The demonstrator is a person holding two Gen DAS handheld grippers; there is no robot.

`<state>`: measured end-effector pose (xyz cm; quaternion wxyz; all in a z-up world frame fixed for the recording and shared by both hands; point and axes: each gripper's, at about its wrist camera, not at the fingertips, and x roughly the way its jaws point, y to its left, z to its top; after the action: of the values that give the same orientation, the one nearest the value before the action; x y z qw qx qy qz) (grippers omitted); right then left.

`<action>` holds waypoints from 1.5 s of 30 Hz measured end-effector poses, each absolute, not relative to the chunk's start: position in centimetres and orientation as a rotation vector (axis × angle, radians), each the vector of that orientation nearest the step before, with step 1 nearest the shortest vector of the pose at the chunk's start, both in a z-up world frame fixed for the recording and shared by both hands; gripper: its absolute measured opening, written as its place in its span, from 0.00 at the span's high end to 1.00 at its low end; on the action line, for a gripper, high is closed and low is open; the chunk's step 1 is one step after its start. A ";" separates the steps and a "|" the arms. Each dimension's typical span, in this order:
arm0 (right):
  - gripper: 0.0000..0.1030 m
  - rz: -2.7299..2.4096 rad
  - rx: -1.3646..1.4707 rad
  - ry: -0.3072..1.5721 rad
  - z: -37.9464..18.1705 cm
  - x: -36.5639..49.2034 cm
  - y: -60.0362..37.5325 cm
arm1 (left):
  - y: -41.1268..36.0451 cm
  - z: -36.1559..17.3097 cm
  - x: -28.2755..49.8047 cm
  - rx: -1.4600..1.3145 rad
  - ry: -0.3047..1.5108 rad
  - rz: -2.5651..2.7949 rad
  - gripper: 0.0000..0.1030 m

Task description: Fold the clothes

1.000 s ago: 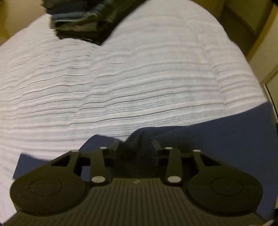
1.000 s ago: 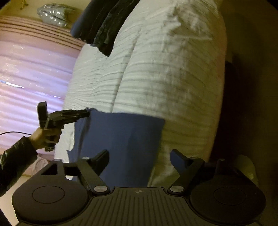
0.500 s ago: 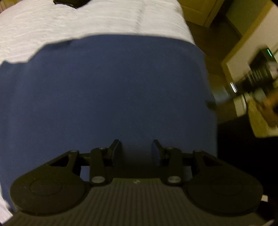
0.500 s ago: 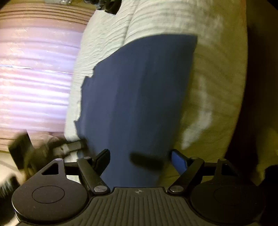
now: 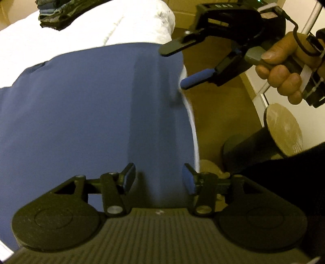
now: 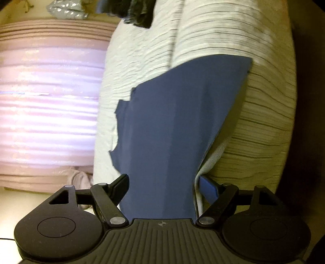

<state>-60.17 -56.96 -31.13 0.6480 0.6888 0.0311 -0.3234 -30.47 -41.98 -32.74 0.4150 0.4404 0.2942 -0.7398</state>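
A flat, smooth dark-blue cloth garment (image 5: 85,113) lies spread on a bed covered with a white, finely ribbed bedspread (image 5: 97,26), its long edge running along the side of the mattress. The left gripper (image 5: 158,178), black with blue-faced pads, points steeply down over the near end of the garment; its jaws are opening, and the blue cloth shows in the gap between them with neither pad pressing on it. A soft vertical crease runs up the fabric from just ahead of that gap.

In the left wrist view the right gripper (image 5: 176,66) comes in from the upper right, held by a person's hand (image 5: 284,67) wrapped around its grip. Its jaws stand wide apart: the upper finger reaches over the blue garment's far right corner, while the lower, blue-padded finger sits at the edge of the mattress just beside the cloth. From the right wrist view (image 6: 164,187) the garment stretches away from between the spread fingers, and the right-hand pad lies against the white bedspread's edge; the pads do not squeeze the fabric.

A stack of folded dark clothes (image 5: 54,14) rests at the far end of the bed, well apart from both grippers.
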 end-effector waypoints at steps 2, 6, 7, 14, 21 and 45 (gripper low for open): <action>0.23 -0.729 1.551 0.090 -30.7 -60.1 -57.5 | -42.4 -32.8 -31.3 1.098 0.728 -1.848 0.54; 0.23 -0.736 1.568 0.094 -31.1 -60.8 -57.9 | -42.9 -33.6 -32.7 1.126 0.693 -1.820 0.53; 0.23 -0.740 1.574 0.100 -31.2 -60.9 -57.9 | -42.9 -33.7 -32.8 1.130 0.687 -1.806 0.53; 0.23 -0.723 1.507 0.237 -30.8 -59.4 -59.7 | -41.9 -32.8 -29.2 1.102 0.725 -1.575 0.53; 0.22 -0.638 1.373 0.377 -29.2 -55.6 -64.9 | -36.6 -33.8 -21.7 0.941 0.975 -1.211 0.51; 0.22 -0.645 1.151 0.883 -24.5 -53.3 -65.5 | -27.7 -30.0 -20.1 0.677 1.099 -0.914 0.51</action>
<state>-53.34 -65.55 -24.48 0.7010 0.5171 0.3967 -0.2897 -20.12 -27.75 -29.98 0.7033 0.3045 0.4939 -0.4108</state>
